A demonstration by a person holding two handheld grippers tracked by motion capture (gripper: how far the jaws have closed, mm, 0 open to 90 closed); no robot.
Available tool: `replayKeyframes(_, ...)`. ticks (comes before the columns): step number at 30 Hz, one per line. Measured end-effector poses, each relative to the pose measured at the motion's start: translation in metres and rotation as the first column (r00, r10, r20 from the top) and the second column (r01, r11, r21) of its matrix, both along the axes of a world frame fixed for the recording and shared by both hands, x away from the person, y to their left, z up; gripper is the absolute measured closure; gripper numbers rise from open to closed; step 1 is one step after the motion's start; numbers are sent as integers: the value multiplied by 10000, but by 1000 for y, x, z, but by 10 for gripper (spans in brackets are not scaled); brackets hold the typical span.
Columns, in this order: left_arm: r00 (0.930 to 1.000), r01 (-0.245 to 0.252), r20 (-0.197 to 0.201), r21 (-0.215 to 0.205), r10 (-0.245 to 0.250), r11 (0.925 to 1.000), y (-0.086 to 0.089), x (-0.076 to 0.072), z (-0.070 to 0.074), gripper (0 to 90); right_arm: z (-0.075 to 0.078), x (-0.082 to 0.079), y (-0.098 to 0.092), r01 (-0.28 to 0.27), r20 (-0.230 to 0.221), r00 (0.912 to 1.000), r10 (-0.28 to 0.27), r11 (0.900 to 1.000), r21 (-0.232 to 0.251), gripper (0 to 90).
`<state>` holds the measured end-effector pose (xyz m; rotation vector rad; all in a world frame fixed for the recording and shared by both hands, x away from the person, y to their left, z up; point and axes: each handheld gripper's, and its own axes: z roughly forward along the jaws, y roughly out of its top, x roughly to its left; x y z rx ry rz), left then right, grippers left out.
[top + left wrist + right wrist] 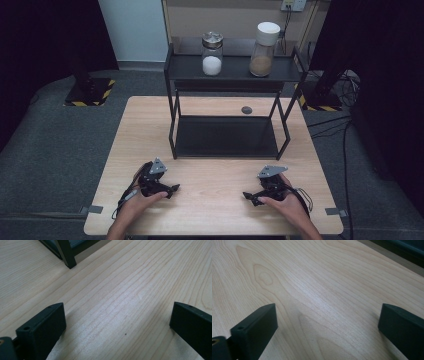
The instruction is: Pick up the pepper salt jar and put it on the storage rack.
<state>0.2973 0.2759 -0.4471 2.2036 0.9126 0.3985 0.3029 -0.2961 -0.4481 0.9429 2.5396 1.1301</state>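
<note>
My left gripper (172, 189) rests on the wooden table (215, 210) near its front left, held by a hand, jaws pointing right. In the left gripper view the left gripper (117, 315) is open, with bare wood between its black jaws. My right gripper (246, 195) lies near the front right, jaws pointing left toward the other. The right gripper (327, 315) is open too, over bare wood. On the upper shelf of a black rack (172, 75) stand a glass jar of white powder (212, 54) and a jar of brown powder with a white lid (263, 49).
The rack's lower shelf (226, 136) sits on the table behind the grippers; one rack leg (67, 255) shows in the left gripper view. A small dark disc (246, 110) lies on the table under the rack. Cables (345, 130) trail on the floor at the right.
</note>
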Motion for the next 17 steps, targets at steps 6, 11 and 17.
replayKeyframes(6,10000,0,-1,0,0,10000,0,0,0,0,-4,-8,4,32,402,9992,-25,9998,-172,10)
replayKeyframes(11,10000,0,0,0,0,10000,0,0,0,0,-4,-11,9,43,551,9985,-20,9991,-414,7)
replayKeyframes(17,10000,-13,1,2,13,10000,0,-1,0,0,-4,-11,9,46,552,9985,-23,9991,-410,7)
